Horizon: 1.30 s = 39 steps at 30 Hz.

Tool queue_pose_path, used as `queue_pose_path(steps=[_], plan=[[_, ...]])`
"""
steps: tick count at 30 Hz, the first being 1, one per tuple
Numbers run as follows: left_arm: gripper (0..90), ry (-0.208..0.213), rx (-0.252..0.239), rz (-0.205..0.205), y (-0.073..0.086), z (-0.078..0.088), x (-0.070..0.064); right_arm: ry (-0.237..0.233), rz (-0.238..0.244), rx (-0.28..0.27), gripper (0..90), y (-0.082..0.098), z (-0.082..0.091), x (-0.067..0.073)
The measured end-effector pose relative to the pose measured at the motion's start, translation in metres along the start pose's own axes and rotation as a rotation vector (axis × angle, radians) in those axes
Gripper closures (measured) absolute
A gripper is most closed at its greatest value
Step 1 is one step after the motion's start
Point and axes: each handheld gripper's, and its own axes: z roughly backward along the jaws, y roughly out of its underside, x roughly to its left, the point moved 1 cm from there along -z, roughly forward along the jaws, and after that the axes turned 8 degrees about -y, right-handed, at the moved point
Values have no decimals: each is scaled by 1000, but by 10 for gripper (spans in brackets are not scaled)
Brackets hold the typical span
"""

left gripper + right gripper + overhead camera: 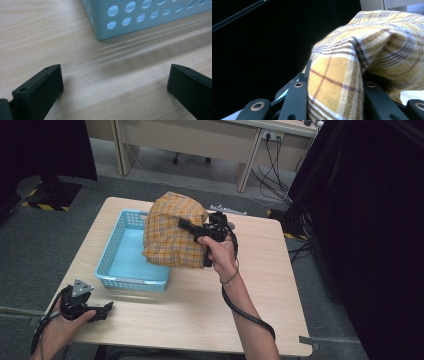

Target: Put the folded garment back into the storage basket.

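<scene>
Now the right hand-held gripper pinches the yellow plaid cloth, hanging it above the blue basket, presumably to drop in; left hand-held gripper rests wide open on the tabletop.

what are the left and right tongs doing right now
left tongs: open, holding nothing, over the table.
right tongs: shut on the yellow plaid cloth.

A wooden table stands on grey carpet, with a beige desk and wall cables behind.
</scene>
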Motion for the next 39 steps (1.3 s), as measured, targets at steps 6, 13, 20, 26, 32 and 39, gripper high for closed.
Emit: queue_pose_path(steps=[6, 13, 20, 26, 32, 39], plan=[[0, 0, 0, 0, 0, 0, 0, -11, -4, 10, 703, -1, -12, 4], [0, 1, 0, 0, 0, 0, 0, -15, -8, 24, 703, 2, -25, 7], [0, 2, 0, -1, 0, 0, 0, -20, -23, 44, 703, 7, -40, 8], [0, 1, 0, -1, 0, 0, 0, -19, -31, 62, 702, 9, -54, 8], [0, 1, 1, -3, 0, 0, 0, -22, -34, 85, 701, 12, -69, 10], [0, 2, 0, -2, 0, 0, 0, -28, -39, 99, 701, 15, -83, 13]])
